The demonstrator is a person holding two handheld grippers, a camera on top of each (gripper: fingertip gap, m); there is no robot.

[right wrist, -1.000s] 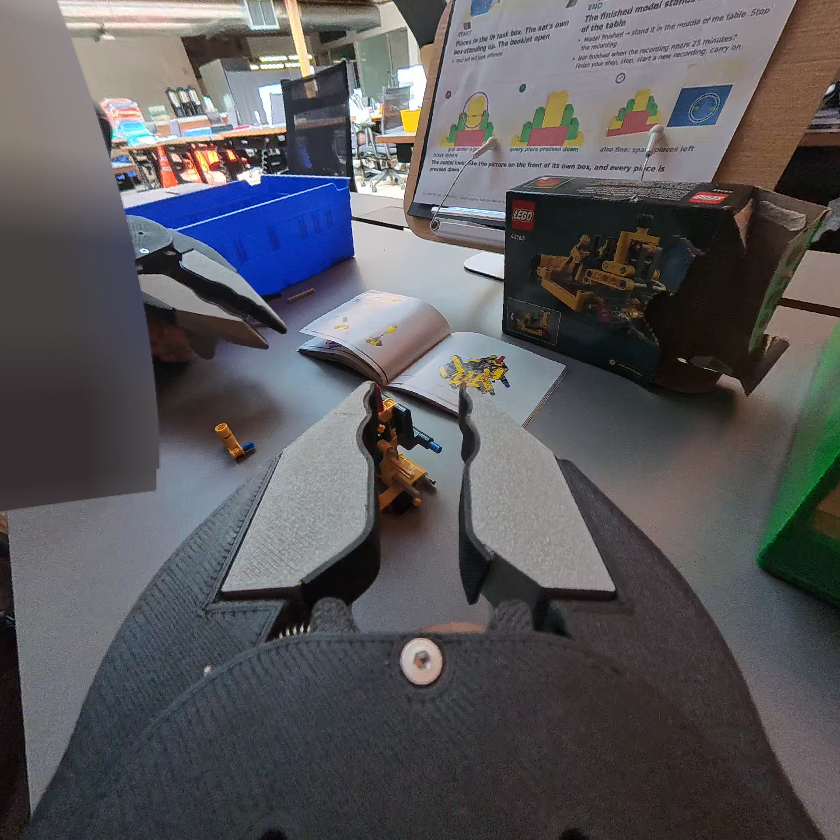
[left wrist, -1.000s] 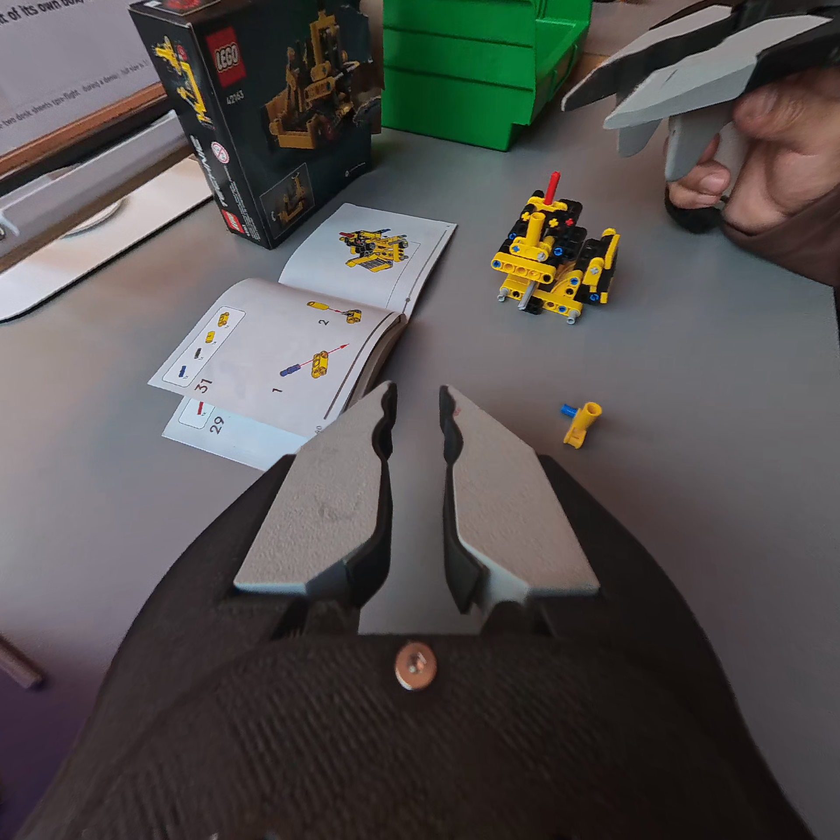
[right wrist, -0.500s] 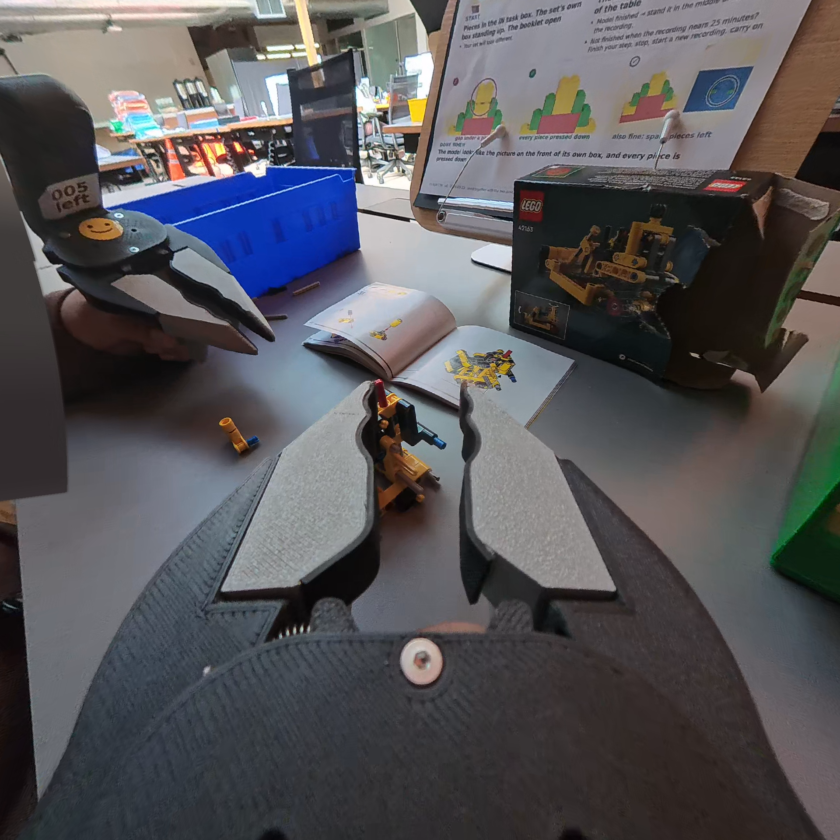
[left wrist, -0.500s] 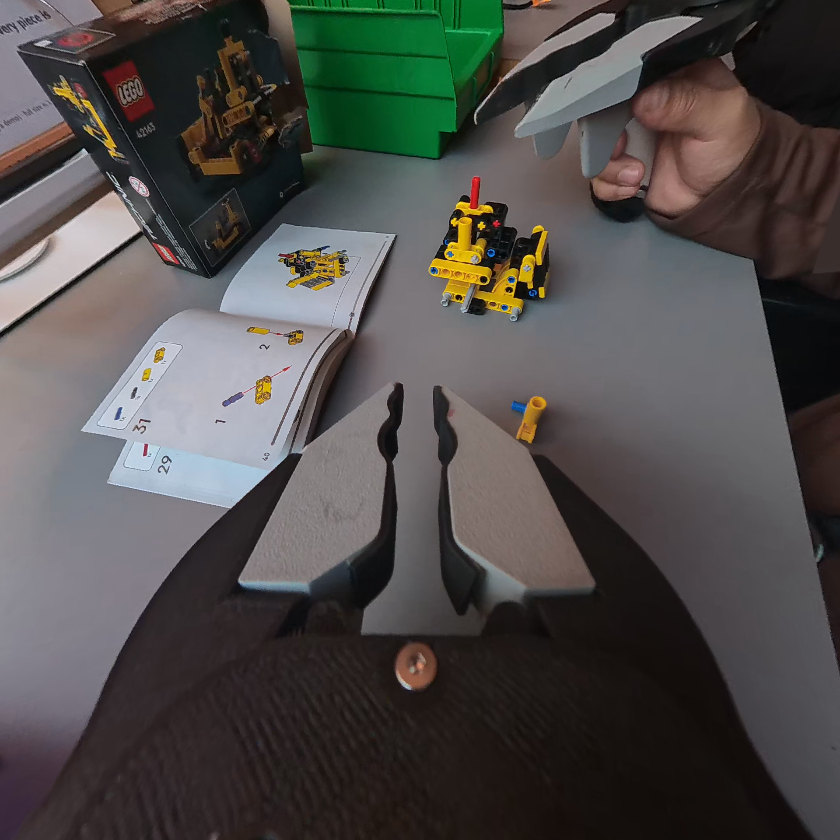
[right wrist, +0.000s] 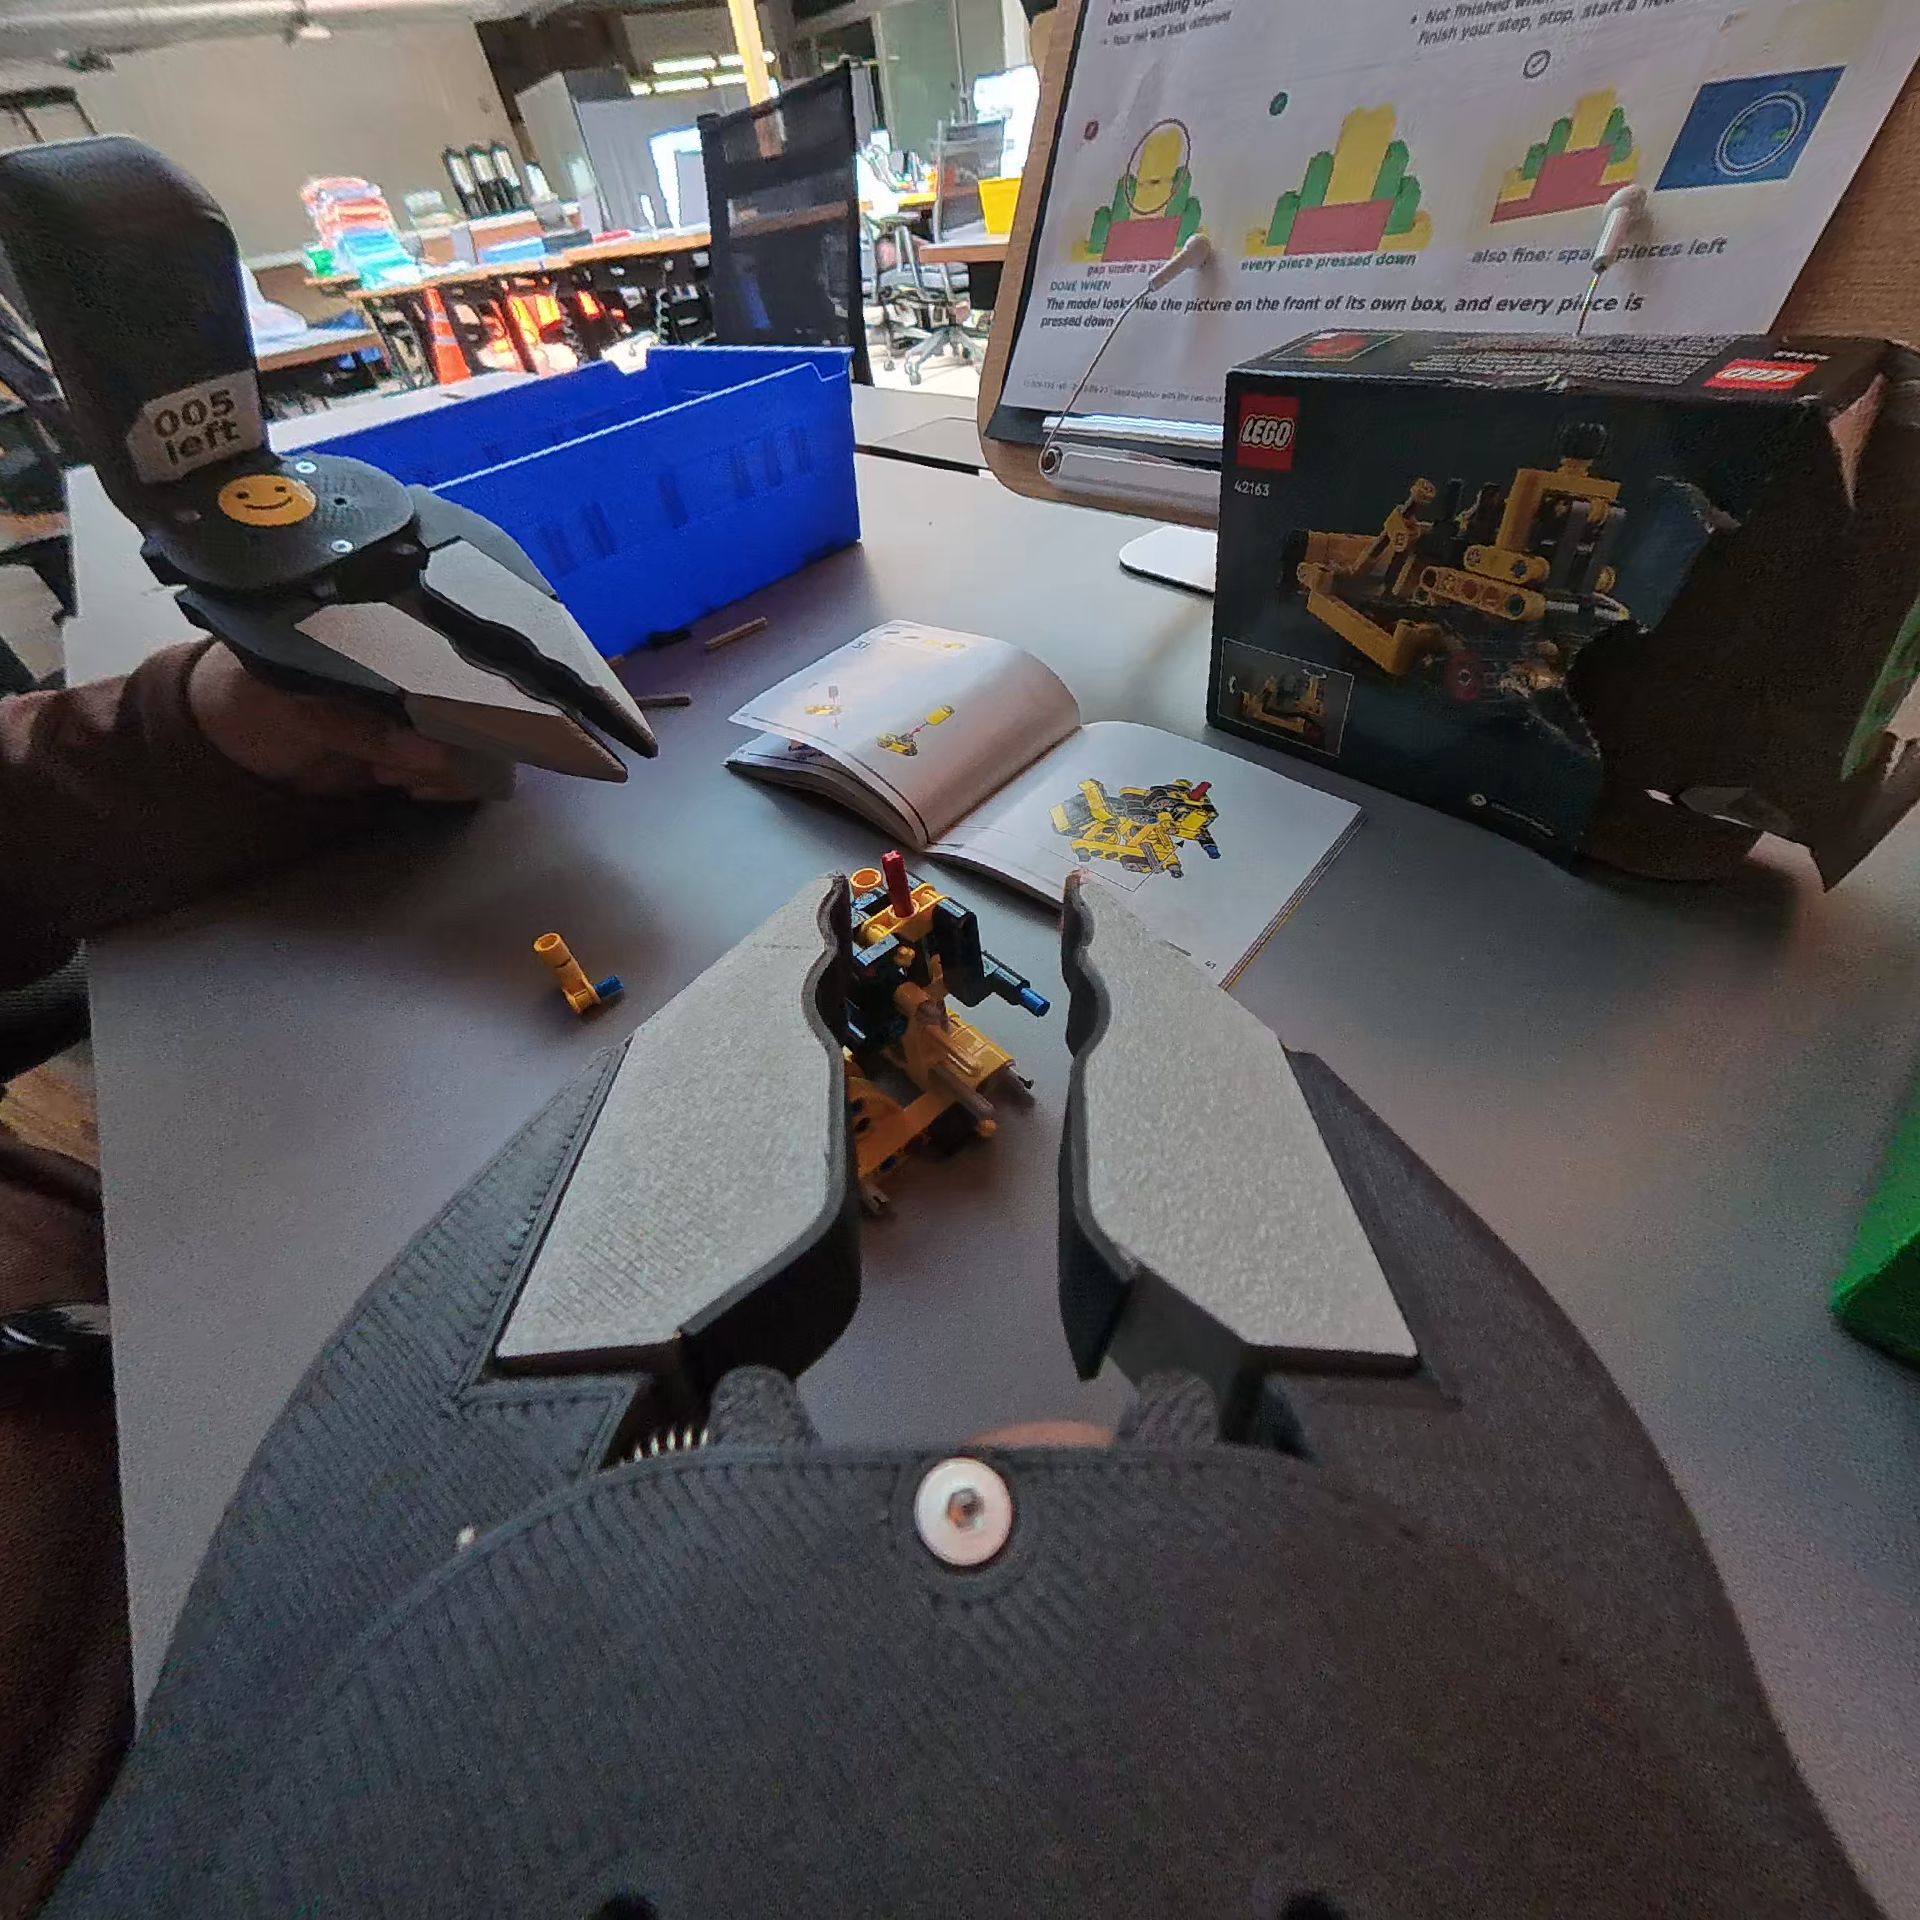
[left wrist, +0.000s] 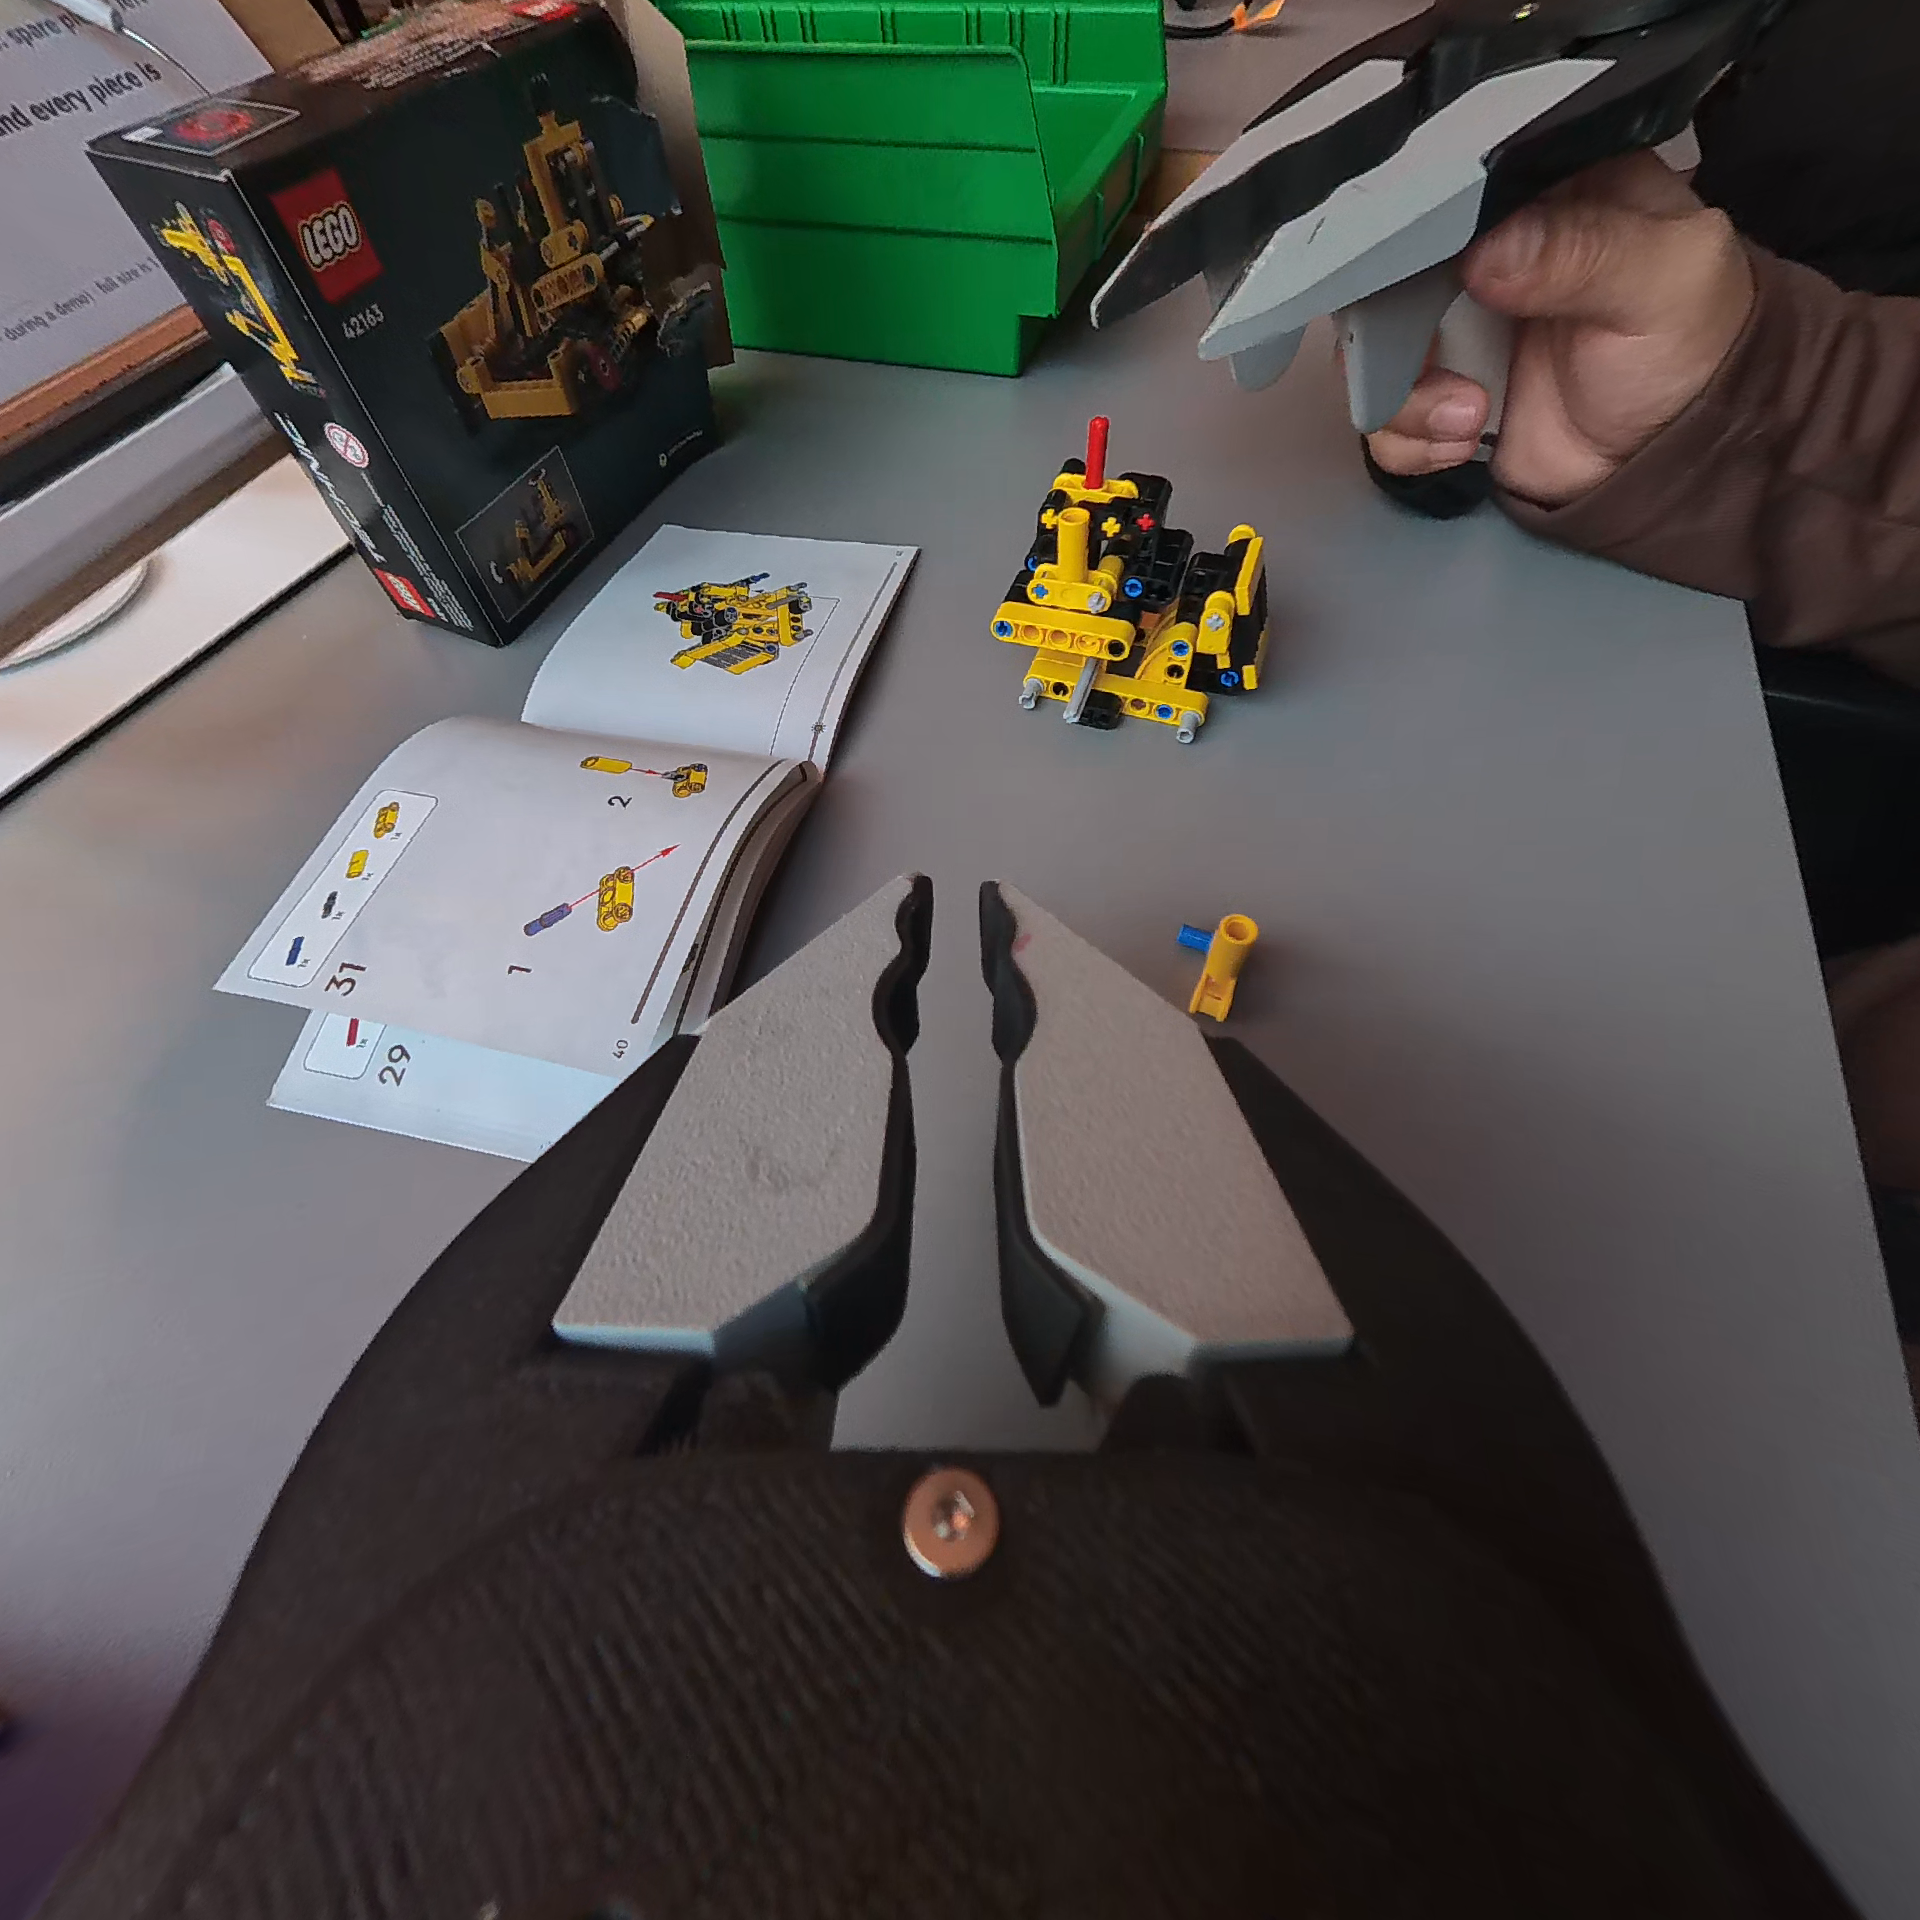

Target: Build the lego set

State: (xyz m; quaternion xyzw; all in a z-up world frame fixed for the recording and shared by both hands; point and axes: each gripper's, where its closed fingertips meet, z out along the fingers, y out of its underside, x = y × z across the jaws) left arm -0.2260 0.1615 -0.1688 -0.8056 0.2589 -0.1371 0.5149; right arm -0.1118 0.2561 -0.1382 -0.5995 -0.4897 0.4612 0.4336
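The partly built yellow and black model (left wrist: 1132, 592) with a red axle on top stands on the grey table (left wrist: 1455, 1143). My right gripper (right wrist: 951, 894) is open and hovers above and behind the model (right wrist: 925, 1029) without touching it; it also shows in the left wrist view (left wrist: 1174, 322). A small yellow piece with a blue pin (left wrist: 1221, 961) lies loose just right of my left gripper (left wrist: 954, 904), whose jaws are nearly together and hold nothing. The piece (right wrist: 577, 971) and the left gripper (right wrist: 613, 743) also show in the right wrist view.
An open instruction booklet (left wrist: 540, 883) lies left of the model, with the set's dark box (left wrist: 447, 312) behind it. A green bin (left wrist: 914, 187) stands at the back, a blue bin (right wrist: 623, 499) at the far side. An instruction board (right wrist: 1403, 156) stands behind the box.
My left gripper's jaws have narrowed and it has risen into the right wrist view. My right gripper has come a little closer over the model. The model and loose piece have not moved.
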